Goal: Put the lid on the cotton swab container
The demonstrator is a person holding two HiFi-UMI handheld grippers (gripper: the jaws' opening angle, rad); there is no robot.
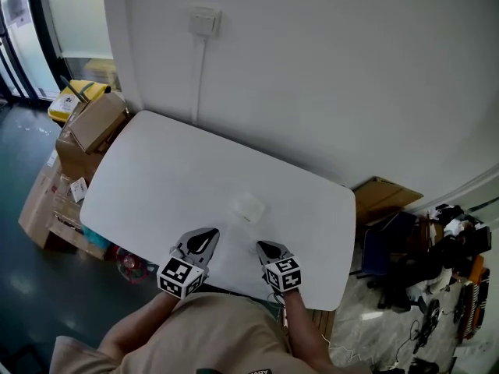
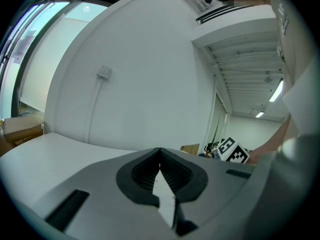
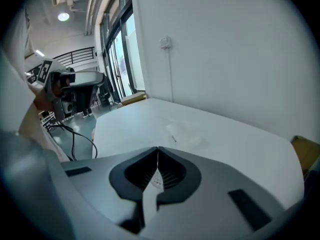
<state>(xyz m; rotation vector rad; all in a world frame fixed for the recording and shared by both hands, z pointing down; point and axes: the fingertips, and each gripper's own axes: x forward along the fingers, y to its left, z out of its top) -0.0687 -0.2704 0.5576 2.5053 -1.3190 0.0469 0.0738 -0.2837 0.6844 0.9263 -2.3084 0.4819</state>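
A small clear cotton swab container (image 1: 249, 207) sits on the white table (image 1: 164, 178), near its middle toward the front; it is faint against the white top, and I cannot make out a separate lid. It shows as a pale clear shape (image 3: 182, 130) in the right gripper view. My left gripper (image 1: 204, 241) hovers at the front edge, left of and nearer than the container, jaws shut and empty. My right gripper (image 1: 269, 249) is beside it on the right, also shut with nothing held. In the gripper views the left gripper (image 2: 160, 156) and right gripper (image 3: 158, 156) tips meet.
Cardboard boxes (image 1: 90, 131) stand on the floor left of the table. A wall socket with a cable (image 1: 204, 23) is on the white wall behind. Bags and clutter (image 1: 437, 248) lie on the floor to the right. A person's torso and arms fill the bottom.
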